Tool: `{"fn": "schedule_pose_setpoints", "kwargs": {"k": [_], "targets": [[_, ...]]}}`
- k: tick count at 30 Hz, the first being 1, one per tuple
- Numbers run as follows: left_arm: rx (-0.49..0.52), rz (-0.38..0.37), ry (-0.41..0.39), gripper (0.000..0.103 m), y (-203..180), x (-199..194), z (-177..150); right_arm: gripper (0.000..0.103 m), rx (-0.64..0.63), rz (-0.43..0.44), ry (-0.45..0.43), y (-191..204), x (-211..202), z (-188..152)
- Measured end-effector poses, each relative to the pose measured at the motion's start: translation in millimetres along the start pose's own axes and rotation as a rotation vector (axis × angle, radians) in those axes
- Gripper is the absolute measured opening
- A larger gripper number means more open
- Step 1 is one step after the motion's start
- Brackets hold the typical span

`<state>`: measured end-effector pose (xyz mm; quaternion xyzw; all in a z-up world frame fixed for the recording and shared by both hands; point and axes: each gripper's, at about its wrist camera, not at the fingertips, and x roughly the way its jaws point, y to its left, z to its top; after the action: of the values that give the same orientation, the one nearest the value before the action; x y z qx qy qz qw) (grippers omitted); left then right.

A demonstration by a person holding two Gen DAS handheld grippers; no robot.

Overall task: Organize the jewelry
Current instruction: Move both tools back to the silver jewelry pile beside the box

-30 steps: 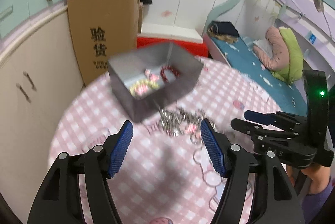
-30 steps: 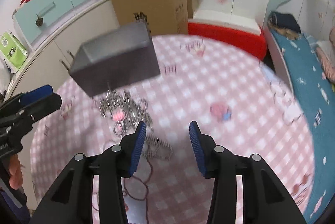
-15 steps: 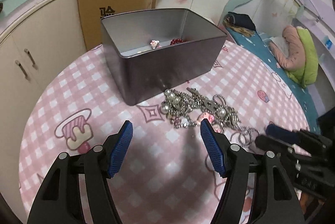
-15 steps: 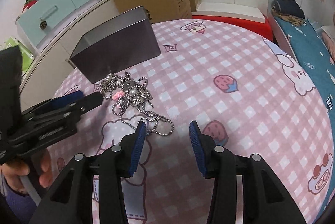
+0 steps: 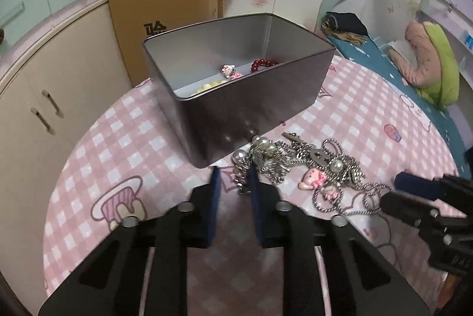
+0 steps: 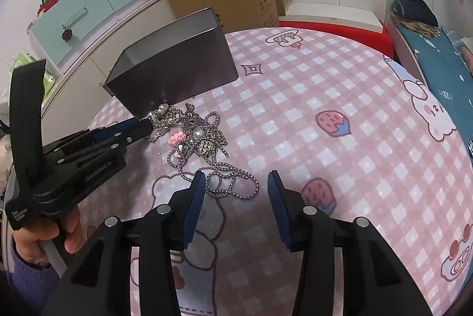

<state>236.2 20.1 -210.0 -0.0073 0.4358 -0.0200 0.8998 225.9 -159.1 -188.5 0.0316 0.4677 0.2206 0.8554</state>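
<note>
So, we see the left gripper [image 5: 232,177] low over the pink checked tablecloth [image 5: 124,144], its jaws closing with the near end of the tangled jewelry pile [image 5: 307,165] between them; a silver chain link [image 5: 241,181] sits in the narrow gap by the blue pads [image 5: 215,183], and we cannot tell if the pads already press on it; in the right wrist view the same gripper [image 6: 145,125] comes in from the left, tips at the pile's left edge [image 6: 192,135], held by a hand [image 6: 44,239] in a purple sleeve [image 6: 20,280]; the pile lies on the cloth just in front of the grey metal tin [image 5: 251,112], its pearl beads [image 5: 263,143] touching or nearly touching the tin's front wall; we note a pink charm [image 5: 313,178] in the middle of the tangle and a long ball chain [image 6: 233,183] trailing toward the right gripper; inside the tin we see red beads [image 5: 263,64], a small pink-and-white charm [image 5: 229,71] and yellow beads [image 5: 207,86] along the floor; the right gripper [image 6: 236,197] hovers above the cloth with jaws spread and nothing between them, the ball chain loop lying just ahead of its left pad; behind the tin stands a cardboard box [image 5: 165,8]; a bed [image 5: 384,56] with blue sheet is at right.
</note>
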Motion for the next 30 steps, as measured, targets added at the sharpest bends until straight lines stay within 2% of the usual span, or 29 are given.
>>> {"fn": "schedule_pose_setpoints", "kwargs": {"k": [6,14,18,26,30], "targets": [[-0.055,-0.107,0.04,0.007,28,-14,-10,0.043,-0.016,-0.004,-0.007,5,-3,2],[-0.08,-0.162,0.042,0.004,49,-39,-26,0.043,-0.06,-0.021,0.003,21,5,1],[-0.083,-0.179,0.036,0.005,55,-50,-28,0.043,-0.077,-0.044,-0.001,25,8,2],[-0.093,-0.218,0.047,0.008,49,-39,-18,0.043,-0.08,-0.079,-0.027,30,15,13],[-0.089,-0.188,0.054,0.008,45,-28,-13,0.043,-0.088,-0.072,-0.019,33,18,15]]}}
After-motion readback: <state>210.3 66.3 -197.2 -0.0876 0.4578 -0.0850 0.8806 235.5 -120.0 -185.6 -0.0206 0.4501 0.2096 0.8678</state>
